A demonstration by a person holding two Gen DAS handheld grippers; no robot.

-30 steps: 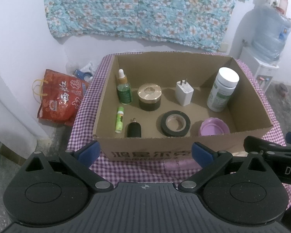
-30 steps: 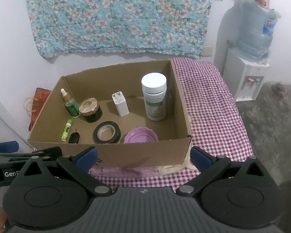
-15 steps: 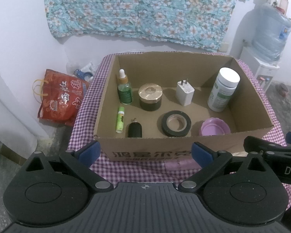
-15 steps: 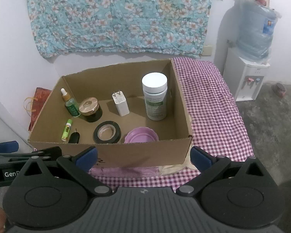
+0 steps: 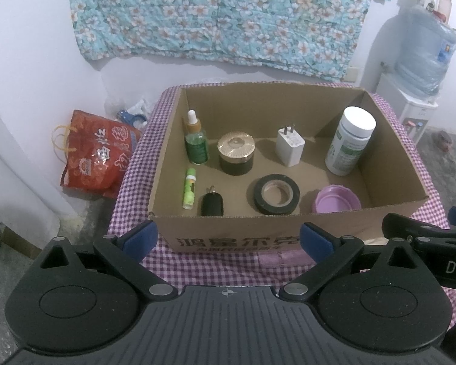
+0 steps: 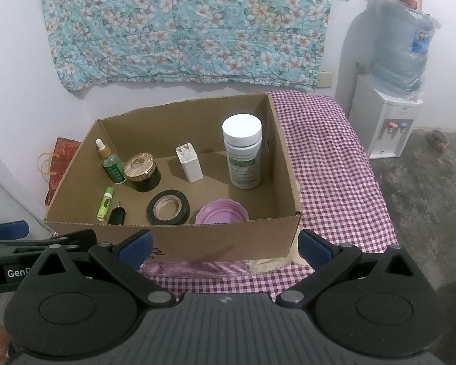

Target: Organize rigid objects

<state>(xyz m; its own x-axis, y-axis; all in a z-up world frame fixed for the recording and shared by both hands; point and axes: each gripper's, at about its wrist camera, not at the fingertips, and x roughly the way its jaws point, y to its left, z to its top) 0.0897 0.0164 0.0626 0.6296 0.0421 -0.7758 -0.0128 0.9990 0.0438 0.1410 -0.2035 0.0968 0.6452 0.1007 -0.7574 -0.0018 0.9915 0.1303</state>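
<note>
As far as we can judge, the sorting looks close to finished: every small thing we can see already sits inside the cardboard box (image 5: 228, 243) on the checked cloth (image 6: 334, 158), and nothing loose lies on the cloth beside it.

Going from left to right along the far row, we find the dropper bottle (image 5: 195, 144) upright near the left wall, the gold-lidded jar (image 5: 236, 157) just beside it, the white charger (image 5: 290, 146) standing on end, and the white pill bottle (image 5: 349, 146) upright by the right wall. Along the near row we see the green tube (image 5: 189, 188) lying flat, the small black fob (image 5: 212, 203) next to it, the roll of black tape (image 5: 276, 194) lying flat, and the purple lid (image 5: 337, 202) partly hidden by the near wall. All stand apart from one another in tidy lines. What may be left, if anything, we cannot tell.

Our left gripper (image 5: 228, 236) hangs on the near side of the box, its blue-padded fingers (image 5: 141, 234) spread wide, holding and touching nothing. Our right gripper (image 6: 225, 243) hangs likewise before the near wall, its fingers (image 6: 314, 245) wide apart and bare.
</note>
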